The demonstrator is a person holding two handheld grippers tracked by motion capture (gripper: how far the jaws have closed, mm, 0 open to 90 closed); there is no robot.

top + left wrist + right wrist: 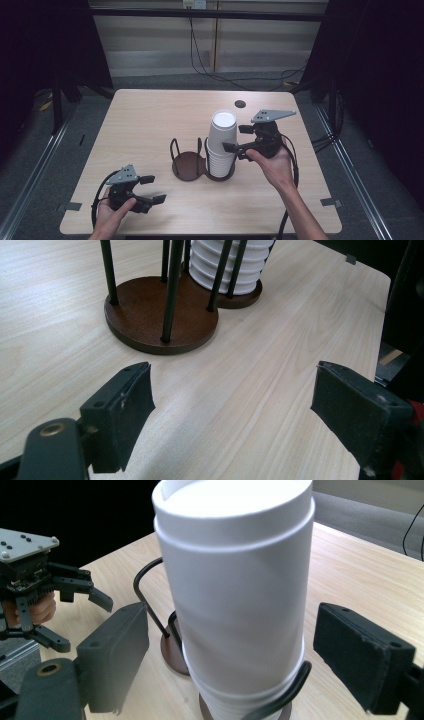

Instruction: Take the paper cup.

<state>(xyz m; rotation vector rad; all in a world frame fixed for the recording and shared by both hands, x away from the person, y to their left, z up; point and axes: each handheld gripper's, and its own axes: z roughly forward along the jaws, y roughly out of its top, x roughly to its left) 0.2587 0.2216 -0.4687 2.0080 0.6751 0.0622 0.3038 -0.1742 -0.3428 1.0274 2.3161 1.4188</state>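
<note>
At table centre: white cup stack [221, 145] upright in right ring of brown double cup holder [189, 165]; left ring bare. My right gripper [237, 138] at stack's upper part, jaws spread either side of top cup, pads clear of its wall, nothing grasped. My left gripper [153, 189] near front left of table [140, 120], well apart from holder, jaws released, bare wood between pads [125, 405].
</note>
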